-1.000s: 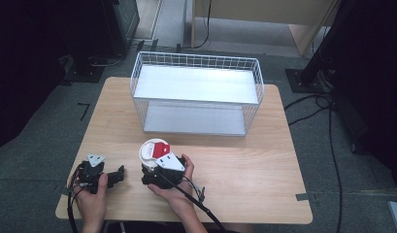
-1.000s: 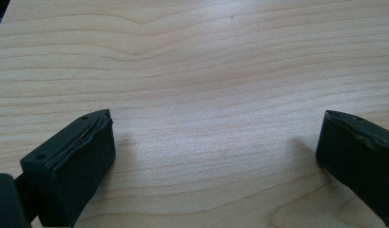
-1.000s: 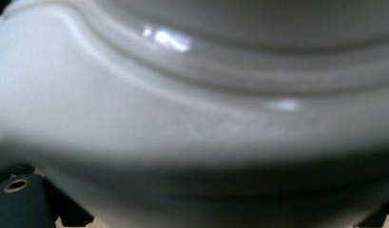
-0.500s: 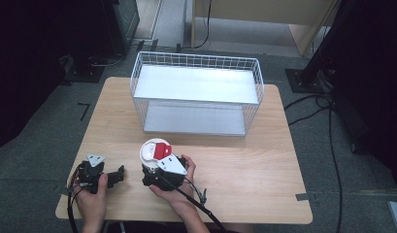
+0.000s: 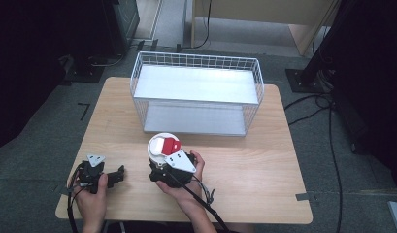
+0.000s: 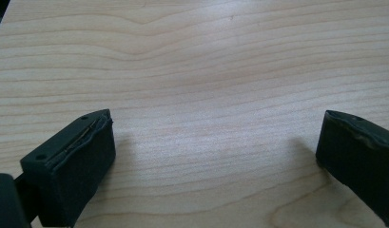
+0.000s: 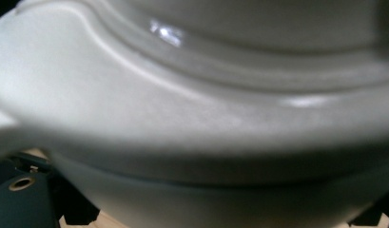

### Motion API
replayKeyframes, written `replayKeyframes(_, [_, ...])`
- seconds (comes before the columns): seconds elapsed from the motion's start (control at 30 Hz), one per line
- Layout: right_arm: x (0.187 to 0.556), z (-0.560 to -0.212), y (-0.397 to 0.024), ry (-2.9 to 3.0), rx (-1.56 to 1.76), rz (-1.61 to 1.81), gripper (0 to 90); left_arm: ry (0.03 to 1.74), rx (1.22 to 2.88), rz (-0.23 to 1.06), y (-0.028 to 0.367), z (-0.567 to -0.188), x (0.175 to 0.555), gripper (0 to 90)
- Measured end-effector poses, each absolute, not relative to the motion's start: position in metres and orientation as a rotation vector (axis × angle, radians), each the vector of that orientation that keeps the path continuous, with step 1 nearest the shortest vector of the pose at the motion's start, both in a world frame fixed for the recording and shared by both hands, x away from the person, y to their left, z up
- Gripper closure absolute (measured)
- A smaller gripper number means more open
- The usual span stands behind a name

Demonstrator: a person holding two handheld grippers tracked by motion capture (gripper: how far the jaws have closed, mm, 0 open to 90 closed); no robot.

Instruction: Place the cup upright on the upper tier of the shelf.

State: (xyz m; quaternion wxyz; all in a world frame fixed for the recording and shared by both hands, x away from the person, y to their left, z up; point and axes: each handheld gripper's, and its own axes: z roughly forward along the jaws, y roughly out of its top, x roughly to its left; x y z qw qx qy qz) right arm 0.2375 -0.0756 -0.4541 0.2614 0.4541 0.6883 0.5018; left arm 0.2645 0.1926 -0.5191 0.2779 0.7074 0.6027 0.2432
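A round white container point(image 5: 159, 145) with a red flap point(image 5: 168, 145) on its lid stands on the wooden table point(image 5: 264, 160) near the front. My right gripper point(image 5: 159, 161) sits right against its near side. In the right gripper view the container's white wall point(image 7: 192, 109) is blurred and very close, and the fingers point(image 7: 21, 190) stand far apart at the bottom corners, on either side of its base. My left gripper point(image 5: 119, 173) rests low over bare table to the left, open, with nothing between its fingers point(image 6: 68, 161).
A white wire basket point(image 5: 196, 92) with a flat shelf stands at the back of the table, just beyond the container. Cables trail from both grippers off the front edge. Bare wood lies to the right.
My right gripper has edged slightly forward toward the container. The left gripper and the container have stayed where they were.
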Motion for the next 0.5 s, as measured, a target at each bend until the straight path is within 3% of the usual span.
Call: replayKeyframes(0.5, [0.241, -0.427, -0.108, 1.768, 1.256, 1.337, 10.9, 1.618, 1.899, 0.653, 0.193, -0.519, 0.264, 0.0])
